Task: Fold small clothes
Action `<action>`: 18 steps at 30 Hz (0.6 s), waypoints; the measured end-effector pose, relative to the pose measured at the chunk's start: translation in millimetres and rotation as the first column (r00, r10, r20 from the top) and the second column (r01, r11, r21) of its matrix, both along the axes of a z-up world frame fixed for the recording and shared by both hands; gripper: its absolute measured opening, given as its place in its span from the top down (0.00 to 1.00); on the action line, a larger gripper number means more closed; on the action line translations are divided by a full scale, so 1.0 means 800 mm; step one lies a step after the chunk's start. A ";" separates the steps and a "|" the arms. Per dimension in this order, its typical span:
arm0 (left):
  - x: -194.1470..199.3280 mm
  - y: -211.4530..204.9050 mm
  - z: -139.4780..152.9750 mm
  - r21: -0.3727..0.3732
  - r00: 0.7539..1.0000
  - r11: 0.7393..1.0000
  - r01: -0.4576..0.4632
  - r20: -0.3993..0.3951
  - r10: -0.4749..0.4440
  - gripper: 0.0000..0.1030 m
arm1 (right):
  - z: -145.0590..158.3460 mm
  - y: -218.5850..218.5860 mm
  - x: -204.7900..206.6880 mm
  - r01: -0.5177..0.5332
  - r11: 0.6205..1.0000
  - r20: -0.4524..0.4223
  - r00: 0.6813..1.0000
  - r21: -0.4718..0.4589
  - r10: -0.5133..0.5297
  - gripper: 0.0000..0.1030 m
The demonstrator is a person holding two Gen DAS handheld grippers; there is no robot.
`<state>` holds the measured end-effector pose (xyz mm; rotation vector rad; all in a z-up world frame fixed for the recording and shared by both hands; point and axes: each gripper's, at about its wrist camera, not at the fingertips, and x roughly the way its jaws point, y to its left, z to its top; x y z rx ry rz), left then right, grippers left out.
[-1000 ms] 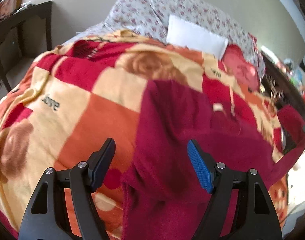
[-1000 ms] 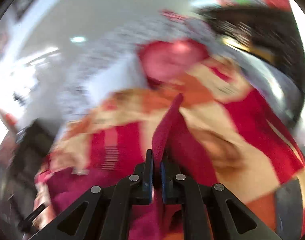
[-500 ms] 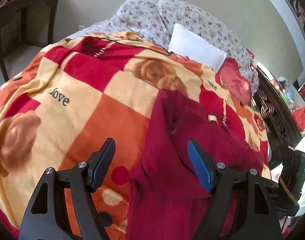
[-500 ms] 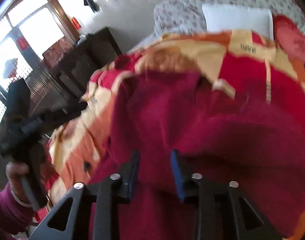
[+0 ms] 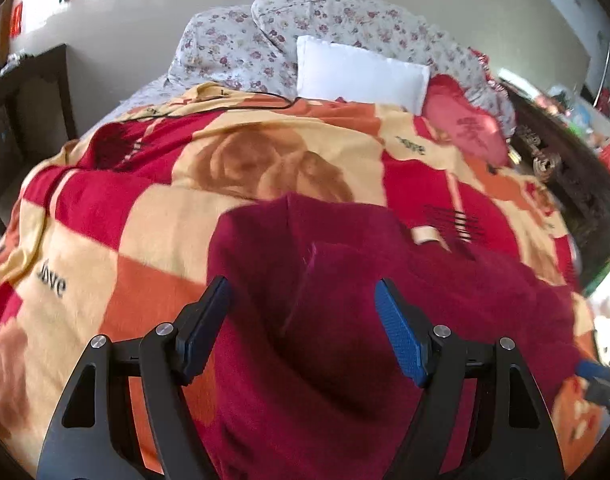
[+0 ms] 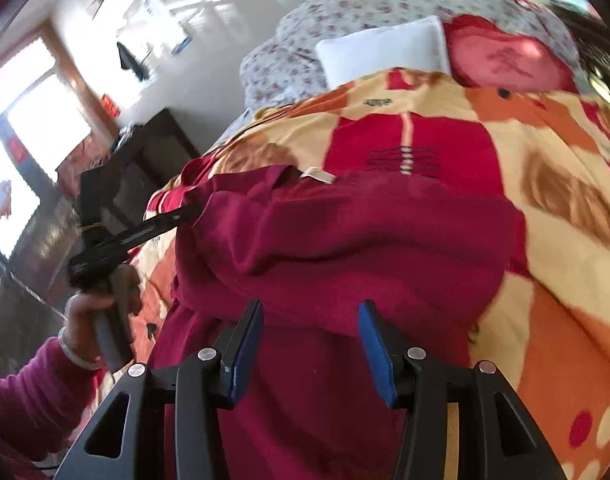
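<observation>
A dark red knitted garment (image 5: 345, 280) lies on the patterned blanket, with one part folded over onto the rest (image 6: 365, 240). My left gripper (image 5: 303, 320) hangs open just above the garment's near half, nothing between its blue pads. My right gripper (image 6: 310, 344) hovers over the folded bulge with its jaws opening. The cloth lies below the pads (image 6: 375, 354) and is not pinched. In the right wrist view a person's hand (image 6: 101, 304) in a magenta sleeve holds the left gripper (image 6: 145, 232) at the garment's left edge.
The red, orange and cream blanket (image 5: 145, 232) covers the bed. At its head lie floral pillows (image 5: 305, 24), a white pillow (image 5: 361, 70) and a red cushion (image 5: 465, 120). A dark wooden table (image 5: 29, 96) stands left, dark carved furniture (image 5: 577, 184) right.
My right gripper was shut on a raised flap of the garment; it has let go and opened, and the flap now lies folded over. The left gripper shifted sideways, still open.
</observation>
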<state>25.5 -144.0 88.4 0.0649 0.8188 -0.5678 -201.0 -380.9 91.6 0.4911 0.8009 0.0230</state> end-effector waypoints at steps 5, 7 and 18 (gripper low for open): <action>0.019 -0.026 -0.015 0.060 0.998 0.997 0.054 -0.029 -0.053 0.27 | -0.009 -0.008 -0.015 0.007 1.000 0.000 1.000 0.019 -0.007 0.54; 0.019 -0.033 -0.018 0.094 0.997 0.993 0.077 -0.025 -0.075 0.29 | -0.010 -0.013 -0.017 0.016 0.999 0.005 1.000 0.029 -0.016 0.54; 0.021 -0.038 -0.008 0.110 0.992 0.986 0.123 -0.021 -0.121 0.85 | -0.008 -0.013 -0.020 0.031 0.999 0.021 0.999 0.037 -0.032 0.54</action>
